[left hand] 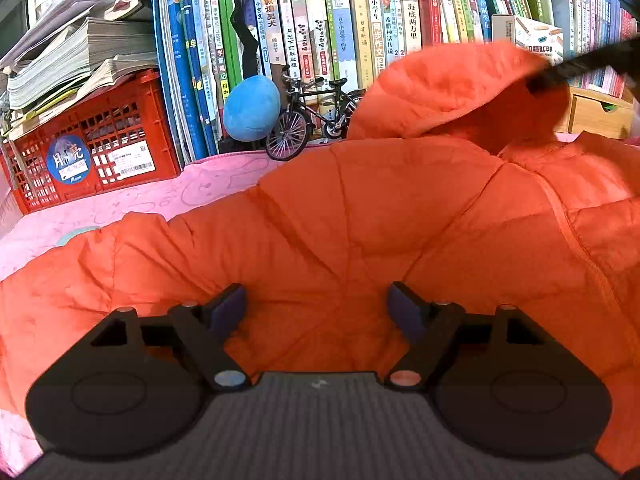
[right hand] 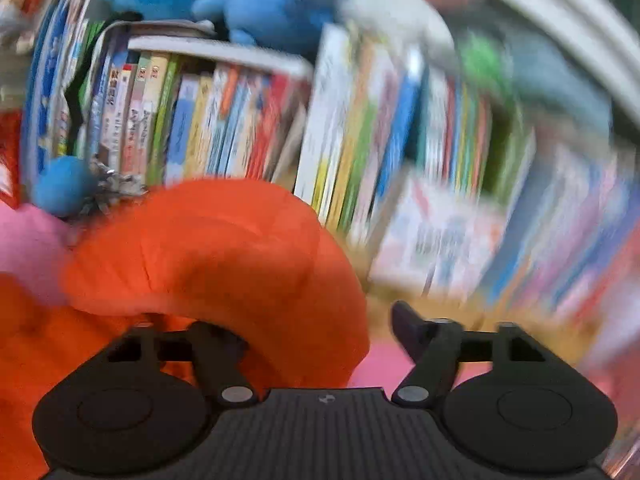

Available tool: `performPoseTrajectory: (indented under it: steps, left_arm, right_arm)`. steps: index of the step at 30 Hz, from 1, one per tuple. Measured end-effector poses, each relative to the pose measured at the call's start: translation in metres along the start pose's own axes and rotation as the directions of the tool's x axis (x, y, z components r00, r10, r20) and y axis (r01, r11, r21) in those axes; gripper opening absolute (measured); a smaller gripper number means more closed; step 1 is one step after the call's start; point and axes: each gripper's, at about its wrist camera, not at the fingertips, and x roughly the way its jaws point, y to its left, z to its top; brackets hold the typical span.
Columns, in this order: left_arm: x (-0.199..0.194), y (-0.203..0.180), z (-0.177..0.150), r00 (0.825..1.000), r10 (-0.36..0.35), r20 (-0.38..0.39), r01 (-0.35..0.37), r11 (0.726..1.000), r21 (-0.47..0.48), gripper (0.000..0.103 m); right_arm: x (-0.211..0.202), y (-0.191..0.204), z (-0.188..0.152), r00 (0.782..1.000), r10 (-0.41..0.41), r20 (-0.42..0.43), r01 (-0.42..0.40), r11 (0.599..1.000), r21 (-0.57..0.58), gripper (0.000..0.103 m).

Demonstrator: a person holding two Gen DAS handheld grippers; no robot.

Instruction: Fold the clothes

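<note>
An orange quilted hooded jacket (left hand: 360, 220) lies spread on a pink cloth (left hand: 180, 192), its zip running down the right side. My left gripper (left hand: 316, 304) hovers low over the jacket's body, open, with both blue pads clear of the fabric. The hood (left hand: 460, 88) stands raised at the back, and a dark blurred part of my right gripper (left hand: 560, 68) touches its rim. In the blurred right wrist view the hood (right hand: 224, 248) arches over the left finger and hides its tip. The right gripper (right hand: 316, 328) is open; its right finger (right hand: 404, 320) stands free over the pink cloth.
Behind the jacket runs a row of upright books (left hand: 360, 32). A red crate (left hand: 92, 152) topped with paper stacks stands at the left. A blue plush ball (left hand: 252, 108) and a model bicycle (left hand: 308, 120) sit before the books, and a wooden box (left hand: 596, 112) at the right.
</note>
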Motion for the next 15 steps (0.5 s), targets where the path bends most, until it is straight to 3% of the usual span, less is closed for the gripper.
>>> performPoseTrajectory:
  steps: [2, 6, 8, 10, 13, 15]
  left_arm:
    - [0.000, 0.000, 0.000, 1.000, 0.002, -0.001, -0.002, 1.000, 0.000, 0.080]
    - [0.000, 0.000, 0.001, 1.000, 0.009, -0.003, -0.009, 1.000, -0.001, 0.083]
    - [0.000, 0.000, 0.001, 1.000, 0.017, -0.003, -0.017, 1.000, 0.000, 0.084]
    - [0.000, 0.000, 0.001, 1.000, 0.021, -0.005, -0.021, 1.000, 0.000, 0.085]
    - [0.000, -0.001, 0.002, 1.000, 0.029, -0.006, -0.029, 1.000, 0.002, 0.087]
    - [0.000, -0.001, 0.002, 0.999, 0.034, -0.006, -0.034, 0.999, 0.005, 0.087]
  right_arm:
    - [-0.020, -0.017, -0.030, 0.992, 0.122, -0.010, -0.119, 0.980, 0.157, 0.082]
    - [-0.049, -0.012, -0.069, 0.952, 0.305, -0.034, -0.291, 0.934, 0.208, 0.079]
    - [-0.049, -0.002, -0.083, 0.968, 0.241, -0.074, -0.234, 0.968, 0.093, 0.073]
    - [-0.046, -0.007, -0.095, 0.985, 0.142, -0.098, -0.142, 0.990, 0.008, 0.073]
    - [-0.046, -0.057, -0.113, 0.990, -0.001, -0.138, 0.009, 0.998, 0.055, 0.073]
    - [-0.043, -0.103, -0.123, 0.972, -0.141, -0.187, 0.163, 0.980, 0.109, 0.073]
